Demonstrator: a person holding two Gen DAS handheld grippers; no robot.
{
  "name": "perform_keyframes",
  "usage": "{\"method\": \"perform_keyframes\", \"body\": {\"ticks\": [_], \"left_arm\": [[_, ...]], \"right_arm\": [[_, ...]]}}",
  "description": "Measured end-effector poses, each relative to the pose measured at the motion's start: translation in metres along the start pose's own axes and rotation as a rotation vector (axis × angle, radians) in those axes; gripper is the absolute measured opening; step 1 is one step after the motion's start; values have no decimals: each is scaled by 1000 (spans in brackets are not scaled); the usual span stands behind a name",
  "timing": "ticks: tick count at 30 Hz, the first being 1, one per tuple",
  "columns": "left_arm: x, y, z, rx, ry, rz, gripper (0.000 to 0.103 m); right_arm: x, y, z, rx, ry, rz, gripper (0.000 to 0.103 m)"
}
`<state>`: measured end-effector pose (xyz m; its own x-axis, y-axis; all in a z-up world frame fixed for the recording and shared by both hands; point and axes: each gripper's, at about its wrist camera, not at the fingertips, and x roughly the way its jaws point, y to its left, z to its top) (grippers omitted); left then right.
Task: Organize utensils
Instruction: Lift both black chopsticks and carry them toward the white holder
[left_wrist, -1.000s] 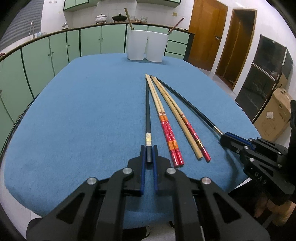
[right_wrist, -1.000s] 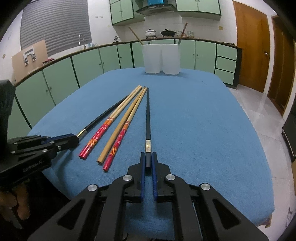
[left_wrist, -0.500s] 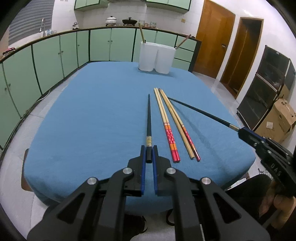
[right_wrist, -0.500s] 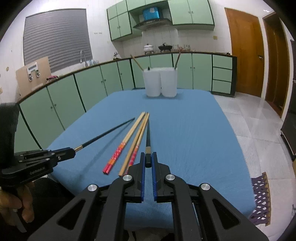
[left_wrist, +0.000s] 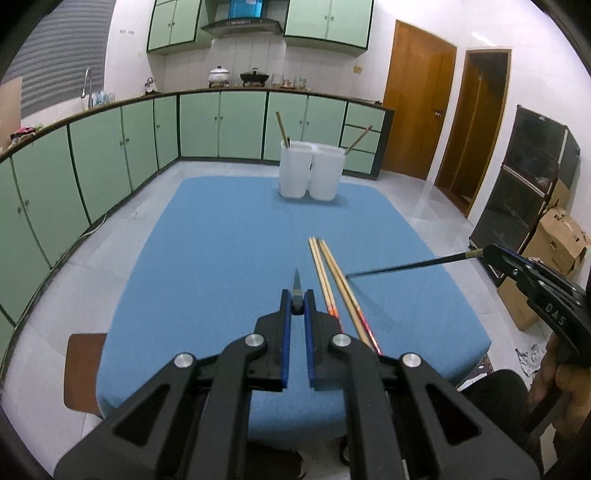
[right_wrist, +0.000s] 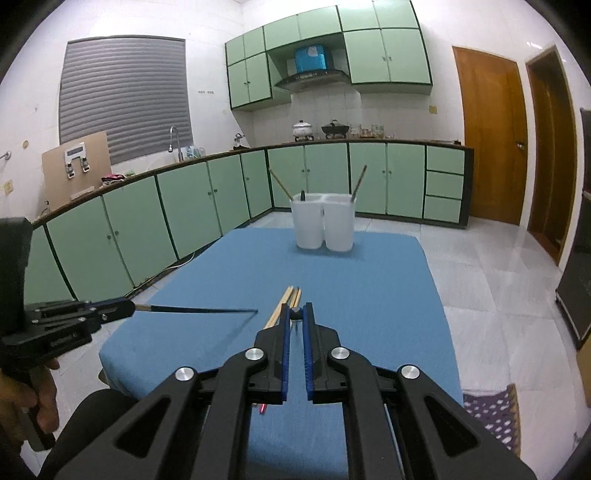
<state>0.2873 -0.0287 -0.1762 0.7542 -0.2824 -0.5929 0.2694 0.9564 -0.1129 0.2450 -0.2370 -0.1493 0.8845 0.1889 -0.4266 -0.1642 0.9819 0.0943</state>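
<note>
Chopstick (left_wrist: 297, 286) foreshortened, claw (left_wrist: 297, 308) seemingly clamped

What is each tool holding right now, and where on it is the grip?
Each holds one black chopstick by its thick butt end: the left tool grips its black chopstick, the right tool grips the other, both lifted off the table.

We record two black chopsticks (left_wrist: 410, 264) (right_wrist: 199, 309) raised above the blue table, each clamped at one end. Wooden chopsticks (left_wrist: 332, 280) lie bunched flat. Twin white holders (left_wrist: 310, 170) stand upright, each holding one stick.
</note>
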Motion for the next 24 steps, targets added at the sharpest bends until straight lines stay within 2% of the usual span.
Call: {"method": "perform_keyframes", "body": {"ticks": [7, 17, 24], "left_arm": [[-2, 9, 29, 8, -15, -25, 6], [21, 20, 76, 38, 24, -59, 6], [33, 19, 98, 63, 54, -86, 6]], "right_arm": [[17, -8, 30, -8, 37, 17, 7], [57, -20, 76, -35, 114, 41, 7], [77, -18, 97, -79, 156, 59, 7]]}}
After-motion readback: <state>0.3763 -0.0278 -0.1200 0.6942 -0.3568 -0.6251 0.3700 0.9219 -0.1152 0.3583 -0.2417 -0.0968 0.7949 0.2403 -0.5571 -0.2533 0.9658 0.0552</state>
